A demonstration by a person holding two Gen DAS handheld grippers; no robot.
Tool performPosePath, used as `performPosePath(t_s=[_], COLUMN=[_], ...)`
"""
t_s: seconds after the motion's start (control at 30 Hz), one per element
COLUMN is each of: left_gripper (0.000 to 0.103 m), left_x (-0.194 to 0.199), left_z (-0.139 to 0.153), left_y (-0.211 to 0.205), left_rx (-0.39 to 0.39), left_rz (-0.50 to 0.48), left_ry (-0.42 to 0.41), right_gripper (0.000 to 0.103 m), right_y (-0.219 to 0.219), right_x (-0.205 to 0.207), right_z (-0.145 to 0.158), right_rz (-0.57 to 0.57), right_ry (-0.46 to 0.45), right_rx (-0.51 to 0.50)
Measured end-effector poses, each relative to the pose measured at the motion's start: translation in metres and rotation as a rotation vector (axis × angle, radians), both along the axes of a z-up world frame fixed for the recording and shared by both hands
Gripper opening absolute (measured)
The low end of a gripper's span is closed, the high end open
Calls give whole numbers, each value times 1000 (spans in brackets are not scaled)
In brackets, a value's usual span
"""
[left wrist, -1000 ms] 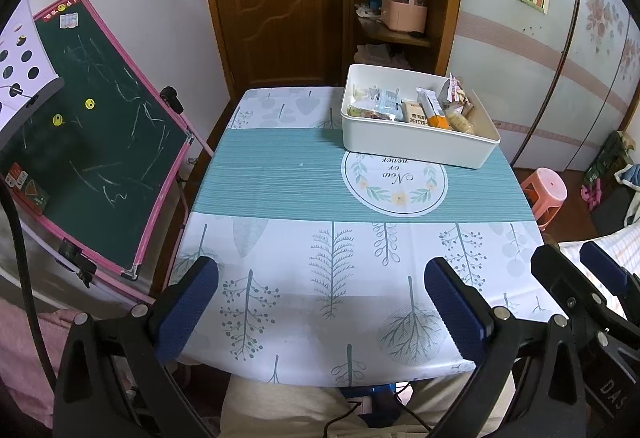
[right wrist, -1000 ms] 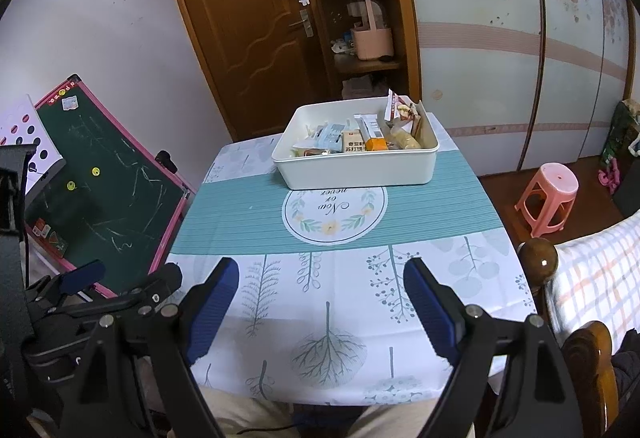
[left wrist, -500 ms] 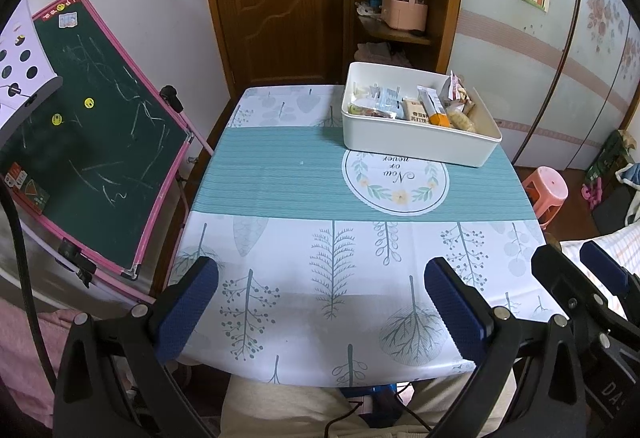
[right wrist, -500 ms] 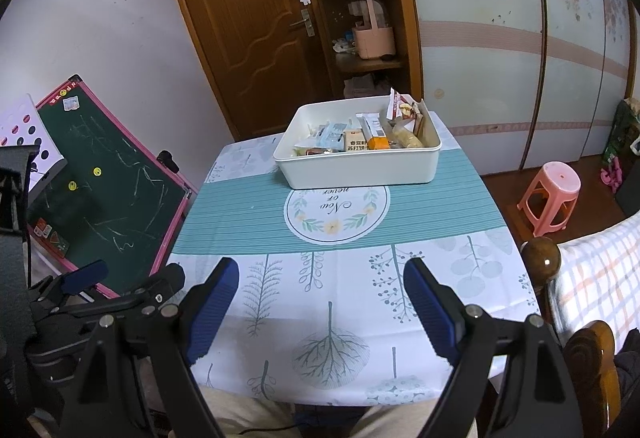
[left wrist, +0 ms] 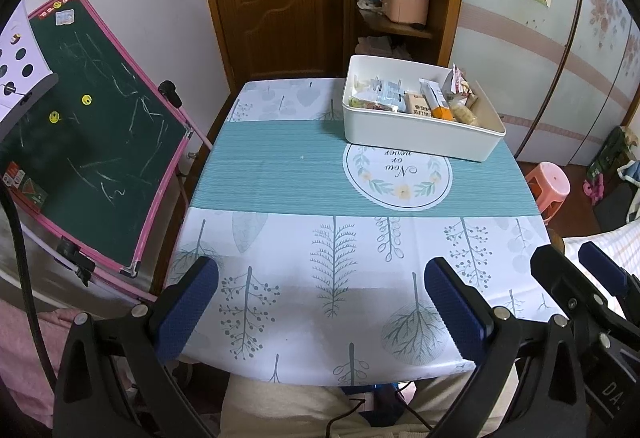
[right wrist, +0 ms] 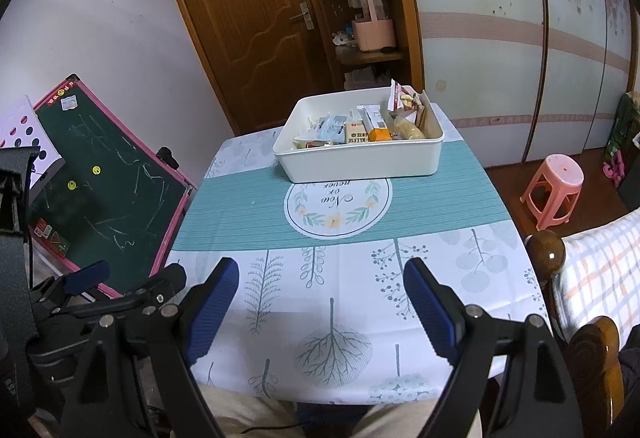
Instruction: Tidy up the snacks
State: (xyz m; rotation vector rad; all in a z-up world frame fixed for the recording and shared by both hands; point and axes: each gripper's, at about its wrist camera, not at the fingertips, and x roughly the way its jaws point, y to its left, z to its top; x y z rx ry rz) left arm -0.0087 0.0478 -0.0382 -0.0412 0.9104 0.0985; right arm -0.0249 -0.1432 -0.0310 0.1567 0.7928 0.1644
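I hold both claws over the near edge of the table (left wrist: 280, 174), and neither has anything in it. My left claw (left wrist: 320, 302) gapes wide, pads well apart, nothing between them; my right claw (right wrist: 320, 298) is just as wide and bare. I judge the job is at its start or its close: all the snacks (right wrist: 360, 128) I can see sit packed in the white bin (right wrist: 360, 162) at the far side, on the teal band, and no packet lies loose on the cloth. The bin is well ahead of both claws, right of centre for the left one. If sorting remains, I must reach forward over the bin and pinch one packet.
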Motion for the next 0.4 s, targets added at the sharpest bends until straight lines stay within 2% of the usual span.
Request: performPosePath(t_s=[0.4], left_gripper=[102], left_x=[8], left_z=[-8], left_y=[1], left_rx=[4], left_rz=[3], left_ry=[32], right_gripper=[85], right_y=[0], right_x=[8], right_z=[-7], right_rz=[1], right_ry=[35], right_rx=[13])
